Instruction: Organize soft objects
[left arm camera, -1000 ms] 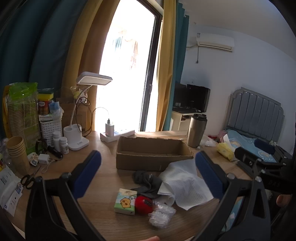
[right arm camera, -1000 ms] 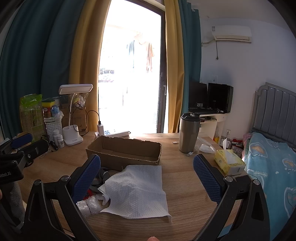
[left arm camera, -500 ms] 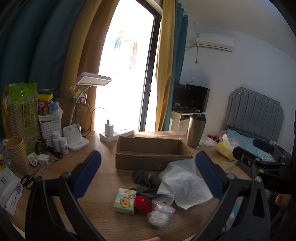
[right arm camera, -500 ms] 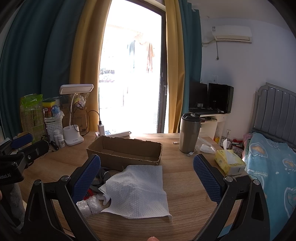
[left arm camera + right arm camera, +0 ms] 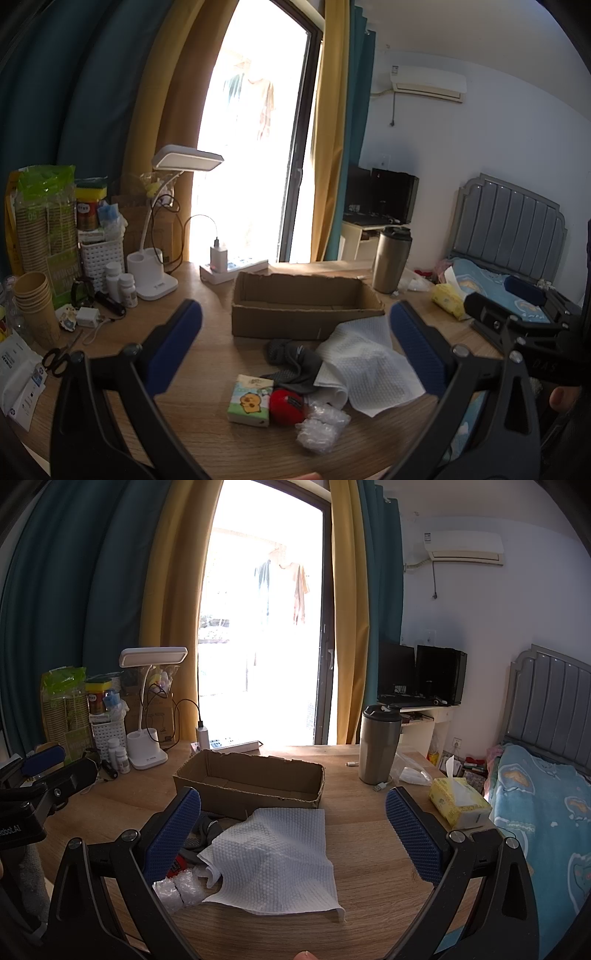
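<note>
An empty cardboard box (image 5: 303, 310) (image 5: 251, 782) stands mid-table. In front of it lie a white textured cloth (image 5: 369, 365) (image 5: 277, 853), dark grey socks (image 5: 291, 358) (image 5: 207, 830), a small tissue pack with a cartoon (image 5: 251, 398), a red soft toy (image 5: 286, 404) and a piece of bubble wrap (image 5: 321, 424) (image 5: 173, 888). My left gripper (image 5: 295, 343) is open and empty above these items. My right gripper (image 5: 293, 823) is open and empty above the cloth. Each gripper shows in the other's view: the right gripper (image 5: 517, 317), the left gripper (image 5: 48, 775).
A desk lamp (image 5: 159, 229), pill bottles (image 5: 120, 284), paper cups (image 5: 35, 306), scissors (image 5: 55, 360) and a white basket (image 5: 99, 254) crowd the left. A steel tumbler (image 5: 389, 258) (image 5: 378, 744) and yellow tissue pack (image 5: 458, 801) stand at the right. A bed (image 5: 546, 805) lies beyond.
Both grippers have barely moved; the left wrist view has shifted very slightly. Nothing on the table has changed.
</note>
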`<state>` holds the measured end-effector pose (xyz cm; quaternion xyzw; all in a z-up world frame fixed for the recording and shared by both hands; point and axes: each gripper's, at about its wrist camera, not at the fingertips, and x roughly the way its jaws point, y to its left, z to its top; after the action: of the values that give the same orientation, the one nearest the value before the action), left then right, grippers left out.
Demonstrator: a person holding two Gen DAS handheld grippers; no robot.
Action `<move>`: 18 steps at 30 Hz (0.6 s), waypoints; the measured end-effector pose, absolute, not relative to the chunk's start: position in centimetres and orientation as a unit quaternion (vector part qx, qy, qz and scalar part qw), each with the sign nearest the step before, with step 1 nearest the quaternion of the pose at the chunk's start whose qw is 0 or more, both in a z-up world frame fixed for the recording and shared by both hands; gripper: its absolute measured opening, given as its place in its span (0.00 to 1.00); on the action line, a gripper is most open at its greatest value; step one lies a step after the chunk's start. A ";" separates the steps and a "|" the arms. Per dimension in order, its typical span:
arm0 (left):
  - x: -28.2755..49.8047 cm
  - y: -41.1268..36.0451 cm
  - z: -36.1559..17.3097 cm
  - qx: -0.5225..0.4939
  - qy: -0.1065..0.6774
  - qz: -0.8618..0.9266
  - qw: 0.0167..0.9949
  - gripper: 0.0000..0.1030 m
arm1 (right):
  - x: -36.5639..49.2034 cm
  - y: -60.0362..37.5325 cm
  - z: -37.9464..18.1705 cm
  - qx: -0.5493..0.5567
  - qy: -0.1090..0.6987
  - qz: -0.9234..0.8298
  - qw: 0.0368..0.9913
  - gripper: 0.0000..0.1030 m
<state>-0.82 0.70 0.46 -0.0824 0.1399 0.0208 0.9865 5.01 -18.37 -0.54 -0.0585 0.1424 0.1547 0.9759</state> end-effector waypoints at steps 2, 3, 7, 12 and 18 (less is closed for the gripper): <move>-0.8 0.7 0.4 -0.082 0.140 0.021 0.986 1.00 | 5.0 -18.4 -0.5 -0.058 0.142 0.155 0.976 0.99; -0.8 0.7 0.5 -0.082 0.140 0.021 0.986 1.00 | 5.0 -18.4 -0.5 -0.058 0.143 0.155 0.976 0.99; -0.8 0.8 0.5 -0.083 0.142 0.022 0.986 1.00 | 5.0 -18.2 -0.6 -0.058 0.144 0.155 0.976 0.99; -0.9 1.1 0.3 -0.080 0.148 0.025 0.985 1.00 | 5.0 -17.9 -0.8 -0.058 0.146 0.157 0.975 0.99; -0.3 1.9 -1.0 -0.083 0.169 0.037 0.981 1.00 | 5.4 -18.2 -1.4 -0.054 0.151 0.154 0.975 0.99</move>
<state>-0.31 1.89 -1.05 -0.0830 0.1693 0.0368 0.9814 5.36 -18.25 -1.44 -0.0538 0.1511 0.1544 0.9749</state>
